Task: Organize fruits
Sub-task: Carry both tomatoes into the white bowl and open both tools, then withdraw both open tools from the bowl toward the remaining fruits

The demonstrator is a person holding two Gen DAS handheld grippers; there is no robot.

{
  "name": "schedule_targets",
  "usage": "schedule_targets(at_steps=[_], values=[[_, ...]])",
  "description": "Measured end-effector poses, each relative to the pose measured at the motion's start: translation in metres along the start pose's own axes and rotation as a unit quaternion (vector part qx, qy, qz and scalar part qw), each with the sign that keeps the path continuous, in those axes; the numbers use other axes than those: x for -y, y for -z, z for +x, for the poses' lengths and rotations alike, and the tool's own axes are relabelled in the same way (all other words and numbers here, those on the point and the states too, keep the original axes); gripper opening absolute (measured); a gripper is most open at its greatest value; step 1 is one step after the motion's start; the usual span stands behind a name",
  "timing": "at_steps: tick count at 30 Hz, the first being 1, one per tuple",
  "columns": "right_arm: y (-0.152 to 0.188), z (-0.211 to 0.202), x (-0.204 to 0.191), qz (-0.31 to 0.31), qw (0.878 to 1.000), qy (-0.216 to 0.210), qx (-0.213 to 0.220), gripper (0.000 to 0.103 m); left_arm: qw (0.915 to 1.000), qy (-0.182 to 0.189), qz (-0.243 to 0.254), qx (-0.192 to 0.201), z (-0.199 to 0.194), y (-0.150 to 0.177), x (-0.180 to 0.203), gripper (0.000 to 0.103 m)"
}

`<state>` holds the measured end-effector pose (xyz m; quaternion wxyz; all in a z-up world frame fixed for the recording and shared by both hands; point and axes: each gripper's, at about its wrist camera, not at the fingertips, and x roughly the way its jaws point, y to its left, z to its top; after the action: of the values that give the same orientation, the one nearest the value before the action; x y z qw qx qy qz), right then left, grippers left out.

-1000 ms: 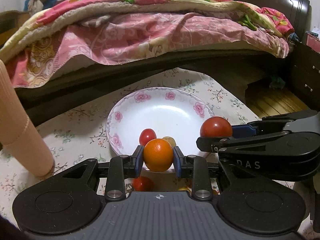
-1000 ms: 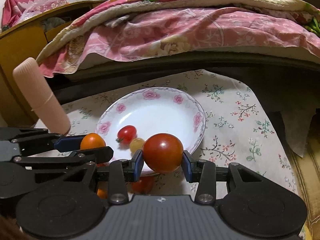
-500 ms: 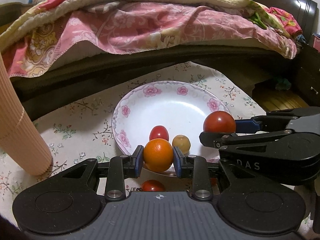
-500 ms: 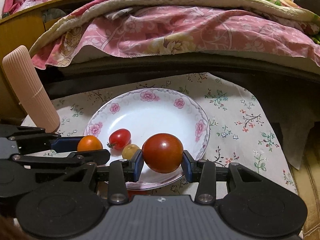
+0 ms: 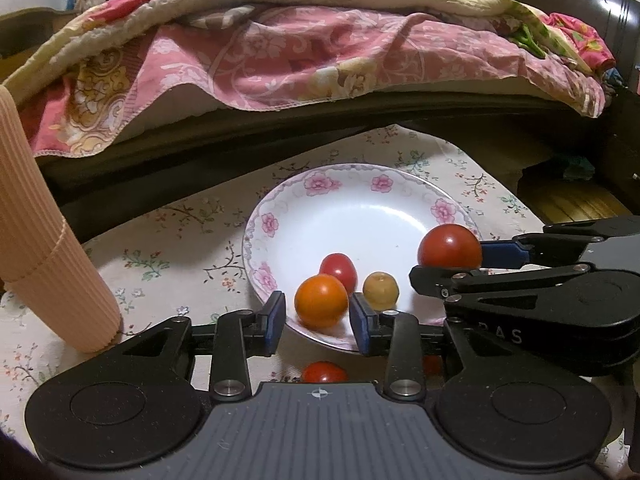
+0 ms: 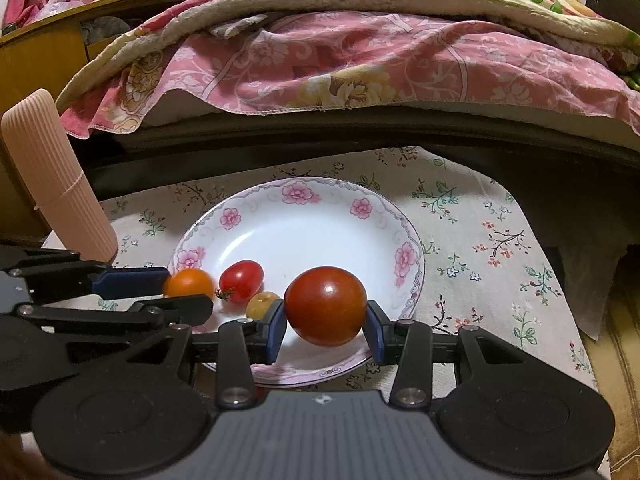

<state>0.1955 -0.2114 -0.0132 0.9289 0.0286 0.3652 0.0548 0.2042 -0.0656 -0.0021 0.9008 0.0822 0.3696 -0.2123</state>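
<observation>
Left wrist view: the left gripper (image 5: pixel 318 316) has just let go — its jaws stand apart now, gaps either side of the orange fruit (image 5: pixel 321 306), which a second ago was pinched tight. It sits at the near rim of the plate (image 5: pixel 360 216), so that one's delivered.

Right wrist view: the right gripper (image 6: pixel 326 330) is still clamped on the big red tomato (image 6: pixel 325 306) over the plate's near edge — probably next to drop.

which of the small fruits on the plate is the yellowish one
The small yellowish fruit, lying right of the red cherry tomato on the plate; all the others are red or orange.
</observation>
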Motion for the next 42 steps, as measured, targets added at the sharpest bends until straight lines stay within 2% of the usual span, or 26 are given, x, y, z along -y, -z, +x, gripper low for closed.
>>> schedule_targets(at_steps=[11,25,42], values=[[-0.006,-0.010,-0.002,-0.002,1.000,0.003,0.020,0.046,0.9999,-0.010,-0.005,0.007,-0.009,-0.003,-0.004,0.054],[0.002,-0.047,-0.008,0.013,0.999,-0.003,0.029,0.047,0.9996,-0.022,0.003,0.016,-0.046,-0.001,0.008,0.058],[0.043,-0.106,-0.025,0.020,1.000,-0.015,0.014,0.047,0.9999,-0.012,0.010,0.000,-0.100,0.039,0.020,0.066]])
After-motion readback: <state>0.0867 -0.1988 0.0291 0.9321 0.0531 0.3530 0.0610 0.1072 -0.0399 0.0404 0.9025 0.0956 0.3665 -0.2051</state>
